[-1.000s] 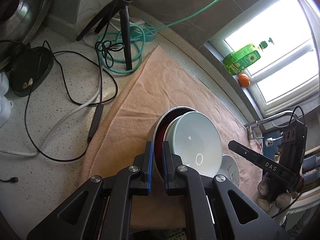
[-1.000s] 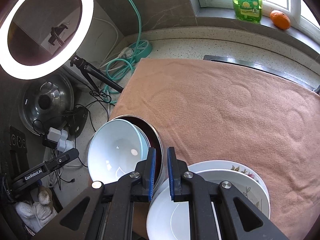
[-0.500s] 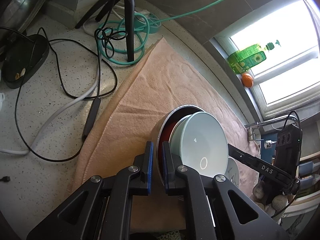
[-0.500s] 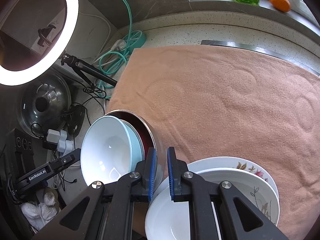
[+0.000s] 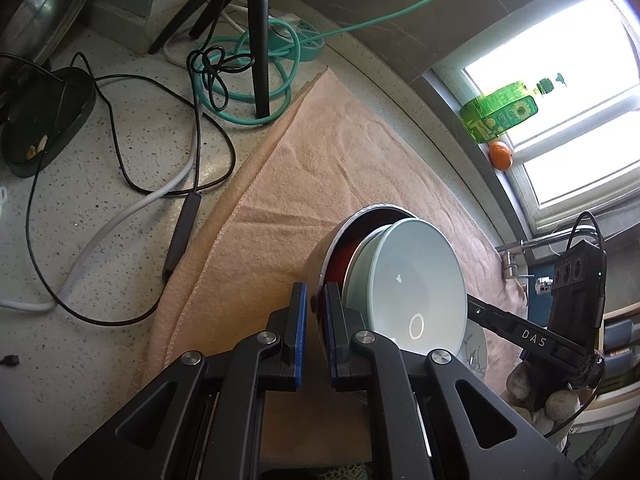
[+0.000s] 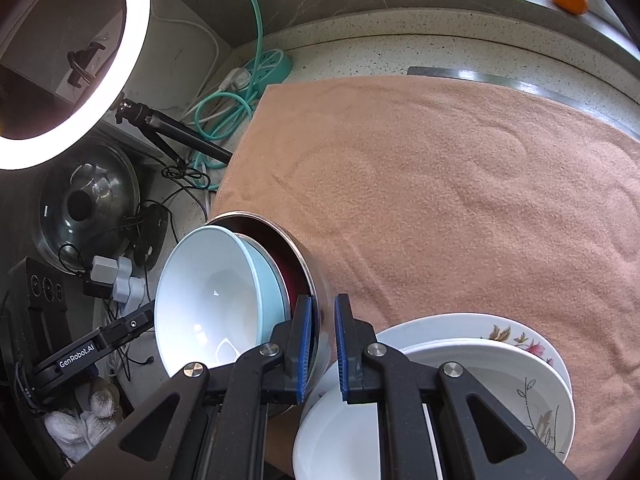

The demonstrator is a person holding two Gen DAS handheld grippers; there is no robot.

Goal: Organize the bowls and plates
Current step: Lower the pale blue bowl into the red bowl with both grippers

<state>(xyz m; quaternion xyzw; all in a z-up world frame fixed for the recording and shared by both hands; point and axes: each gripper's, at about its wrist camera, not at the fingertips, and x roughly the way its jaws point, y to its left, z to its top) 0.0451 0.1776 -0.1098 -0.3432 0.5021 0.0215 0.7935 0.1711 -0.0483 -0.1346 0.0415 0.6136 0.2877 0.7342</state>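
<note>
A steel bowl with a dark red inside point(image 5: 332, 248) point(image 6: 308, 264) holds a pale blue bowl point(image 5: 416, 284) point(image 6: 212, 300) nested in it. Both are lifted and tilted over the pink towel point(image 5: 332, 160) point(image 6: 460, 200). My left gripper point(image 5: 314, 304) is shut on the steel bowl's rim from one side. My right gripper point(image 6: 322, 316) is shut on the same rim from the opposite side. Below the right gripper sits a stack of white floral plates point(image 6: 500, 364) with a white bowl point(image 6: 340, 440) on it.
Black and white cables point(image 5: 120, 184), a teal cord point(image 5: 248, 80) and a tripod leg point(image 5: 258, 40) lie left of the towel. A ring light point(image 6: 72, 60) and pot lid point(image 6: 84, 208) stand at left. A green bottle point(image 5: 500, 112) and orange point(image 5: 501, 155) sit on the windowsill.
Both grippers have lifted the nested bowls higher and tilted them more steeply; the towel and counter look farther below. The grips on the rim are unchanged.
</note>
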